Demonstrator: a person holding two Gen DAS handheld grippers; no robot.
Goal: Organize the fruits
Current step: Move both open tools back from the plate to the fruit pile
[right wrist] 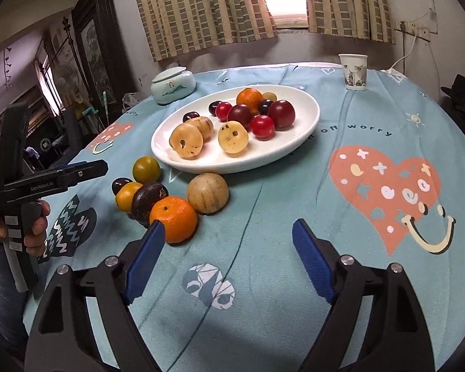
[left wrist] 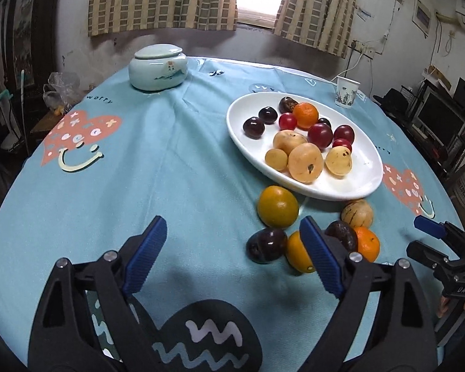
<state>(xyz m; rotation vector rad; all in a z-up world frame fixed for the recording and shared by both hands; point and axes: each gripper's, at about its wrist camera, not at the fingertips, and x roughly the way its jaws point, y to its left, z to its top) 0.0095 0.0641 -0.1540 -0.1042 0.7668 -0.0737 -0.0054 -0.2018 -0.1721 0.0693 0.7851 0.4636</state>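
Observation:
A white oval plate (left wrist: 359, 183) (right wrist: 307, 124) holds several fruits: red and dark plums, pale yellow fruits and an orange (left wrist: 306, 114) (right wrist: 249, 98). Several loose fruits lie on the cloth in front of it: a green-yellow citrus (left wrist: 277, 207) (right wrist: 146, 169), a dark fruit (left wrist: 266, 245), an orange tangerine (right wrist: 173, 219) (left wrist: 369, 243), a tan striped fruit (right wrist: 207, 192) (left wrist: 356, 213). My left gripper (left wrist: 232, 251) is open and empty, left of the loose fruits. My right gripper (right wrist: 228, 248) is open and empty, right of the tangerine.
A pale green lidded jar (left wrist: 158, 67) (right wrist: 172, 87) stands at the table's far left. A paper cup (left wrist: 346, 92) (right wrist: 354, 72) stands at the far right. The round table has a blue printed cloth (left wrist: 170, 155). Shelves and clutter surround it.

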